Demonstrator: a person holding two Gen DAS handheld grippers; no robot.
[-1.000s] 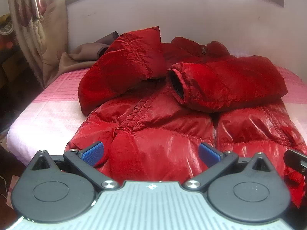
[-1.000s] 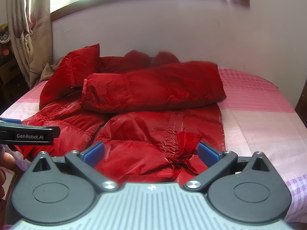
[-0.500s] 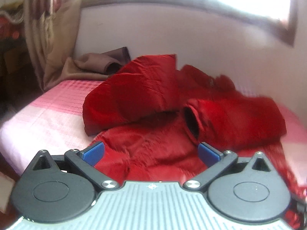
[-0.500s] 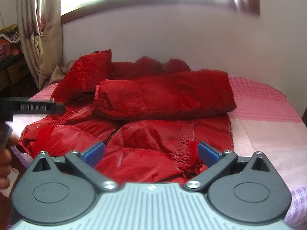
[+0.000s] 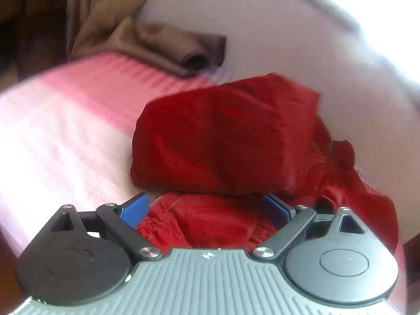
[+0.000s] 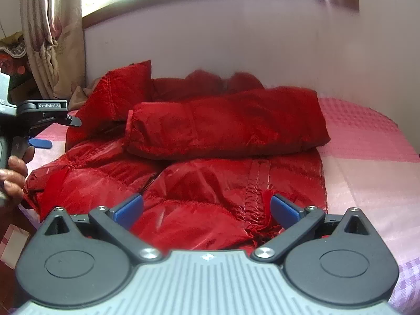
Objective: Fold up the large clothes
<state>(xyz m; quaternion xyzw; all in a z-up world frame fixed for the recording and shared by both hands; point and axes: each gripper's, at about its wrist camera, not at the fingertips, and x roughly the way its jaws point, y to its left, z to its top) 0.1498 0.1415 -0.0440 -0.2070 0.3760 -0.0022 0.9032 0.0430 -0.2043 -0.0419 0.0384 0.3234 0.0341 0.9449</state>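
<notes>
Red jacket (image 6: 210, 162) spread on pink bed (image 6: 367, 157), collar end toward wall (image 6: 262, 39), both sleeves folded across chest. Left hand-held gripper (image 5: 206, 208) tilted over jacket's edge, jaws wide but closing, red fabric showing between blue pads (image 5: 135, 208), not pinched. Right hand-held gripper (image 6: 206, 210) spread wide above hem, pads clear of cloth, nothing gripped. In right view, hand (image 6: 13, 176) at left edge holding left tool. Brown cloth (image 5: 168, 50) bunched at bed's far corner beside curtain (image 6: 52, 39). Left view blurred.
</notes>
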